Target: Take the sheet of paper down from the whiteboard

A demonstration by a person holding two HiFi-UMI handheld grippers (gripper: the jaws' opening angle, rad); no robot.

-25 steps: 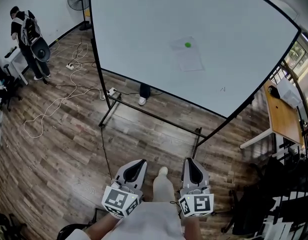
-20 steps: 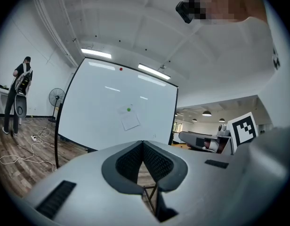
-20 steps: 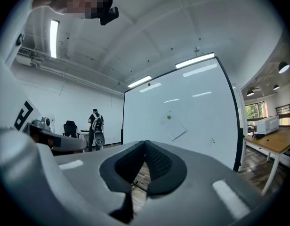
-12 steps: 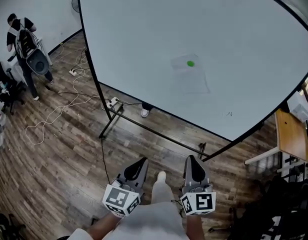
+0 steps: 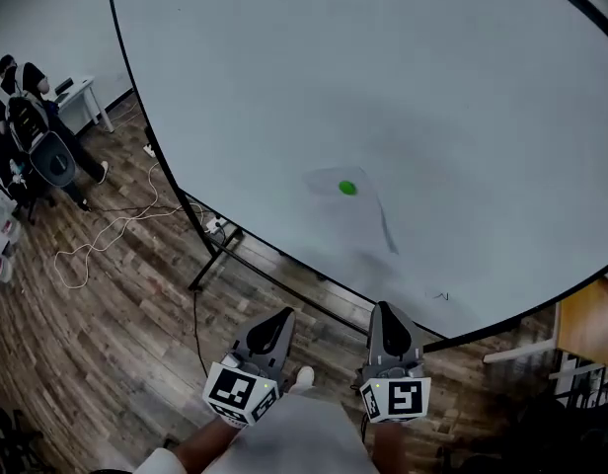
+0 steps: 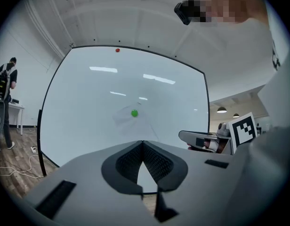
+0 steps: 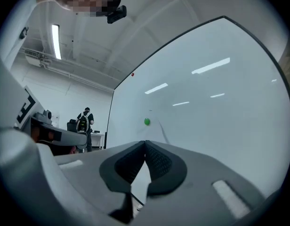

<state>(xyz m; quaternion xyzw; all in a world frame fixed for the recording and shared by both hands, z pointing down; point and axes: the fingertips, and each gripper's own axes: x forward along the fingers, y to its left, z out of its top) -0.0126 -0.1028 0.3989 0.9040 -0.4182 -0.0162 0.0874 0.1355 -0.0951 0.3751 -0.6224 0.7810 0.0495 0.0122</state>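
Head view downward, all three share whiteboard [image 5: 432,67]

A white cable [image 5: 107,230] snakes over the wood floor [image 5: 77,354] (a person [image 5: 30,107] stands nearby).

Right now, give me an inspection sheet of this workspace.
Surface: whiteboard, upright, mostly bare.
Job's things: sheet of paper on the whiteboard, green magnet on its top.
Clutter: red dot at the board's top edge.
Grippers: left gripper and right gripper, jaws together, empty, short of the board.
Cables: white cable looped on the wooden floor.
Surroundings: person with backpack at left; desk at right.
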